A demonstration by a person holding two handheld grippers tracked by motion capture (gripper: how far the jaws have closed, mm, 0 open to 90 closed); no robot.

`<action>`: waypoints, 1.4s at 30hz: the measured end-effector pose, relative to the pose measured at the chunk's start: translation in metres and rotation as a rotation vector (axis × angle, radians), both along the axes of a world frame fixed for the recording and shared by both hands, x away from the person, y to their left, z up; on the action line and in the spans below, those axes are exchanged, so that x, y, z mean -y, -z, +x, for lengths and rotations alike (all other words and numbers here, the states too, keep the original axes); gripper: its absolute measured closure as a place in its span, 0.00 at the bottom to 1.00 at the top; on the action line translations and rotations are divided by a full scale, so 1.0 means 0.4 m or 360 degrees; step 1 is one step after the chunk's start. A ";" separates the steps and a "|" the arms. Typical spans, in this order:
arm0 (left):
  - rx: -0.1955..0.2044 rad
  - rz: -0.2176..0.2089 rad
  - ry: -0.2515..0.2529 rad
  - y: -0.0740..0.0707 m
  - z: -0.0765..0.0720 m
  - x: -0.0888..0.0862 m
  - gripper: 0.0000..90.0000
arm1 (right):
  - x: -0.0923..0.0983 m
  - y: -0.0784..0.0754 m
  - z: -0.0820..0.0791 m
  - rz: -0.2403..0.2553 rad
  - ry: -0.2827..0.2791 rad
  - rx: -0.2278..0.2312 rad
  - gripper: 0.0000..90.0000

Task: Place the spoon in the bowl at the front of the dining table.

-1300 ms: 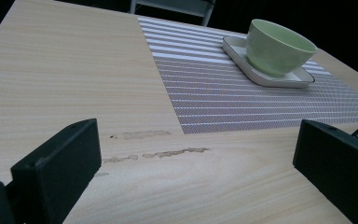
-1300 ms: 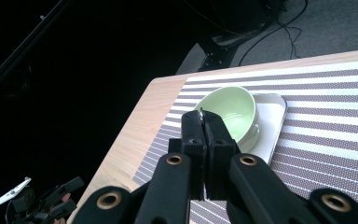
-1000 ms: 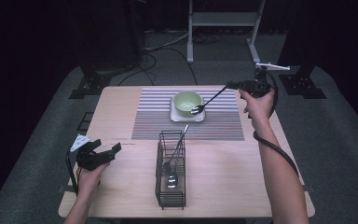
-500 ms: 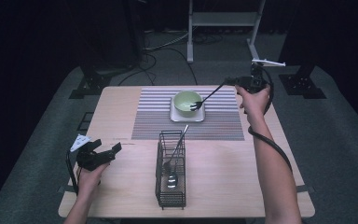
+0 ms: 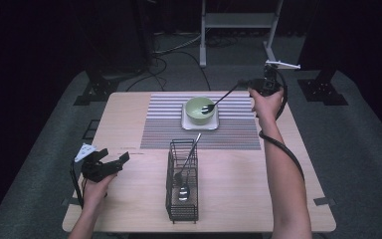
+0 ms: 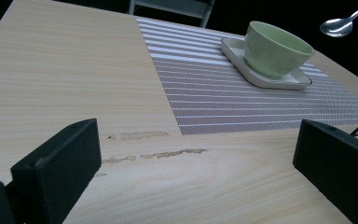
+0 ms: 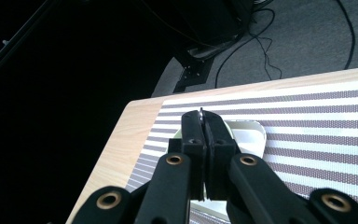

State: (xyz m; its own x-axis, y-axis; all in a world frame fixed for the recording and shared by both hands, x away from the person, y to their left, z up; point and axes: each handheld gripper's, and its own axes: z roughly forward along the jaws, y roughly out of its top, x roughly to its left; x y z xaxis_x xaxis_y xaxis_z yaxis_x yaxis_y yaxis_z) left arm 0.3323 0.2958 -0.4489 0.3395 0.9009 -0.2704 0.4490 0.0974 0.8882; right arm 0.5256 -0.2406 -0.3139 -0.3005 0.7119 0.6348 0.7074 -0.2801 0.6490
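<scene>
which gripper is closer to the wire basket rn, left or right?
Left. The left gripper sits low on the table just left of the wire basket, jaws open. The right gripper is beyond the far right table edge, holding a spoon over the green bowl.

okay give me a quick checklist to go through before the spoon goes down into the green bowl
1. Right gripper clamped on the spoon handle: ok.
2. Spoon head over the green bowl: ok in the high view; its height above the rim: cannot tell.
3. Bowl seated on its white square plate on the striped mat: ok.
4. Bowl empty: cannot tell.
5. Left gripper open, apart from the bowl: ok.
6. Wire basket out of the path: ok.
</scene>
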 end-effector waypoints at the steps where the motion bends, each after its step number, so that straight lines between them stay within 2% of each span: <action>1: 0.0004 0.0007 -0.0001 0.000 0.000 0.001 0.00 | 0.000 0.000 0.000 0.0000 0.0000 0.0000 0.98; 9: 0.0001 0.0008 0.0000 0.002 0.001 0.002 0.00 | -0.013 0.012 0.030 -0.0014 0.0066 -0.0018 0.98; 27: 0.0003 0.0012 0.0003 0.002 0.001 0.001 0.00 | -0.080 0.060 0.072 -0.0087 0.0099 -0.0051 0.98; 42: 0.0009 0.0015 0.0008 0.002 0.001 0.002 0.00 | -0.112 0.107 0.089 -0.0126 0.0103 -0.0093 0.98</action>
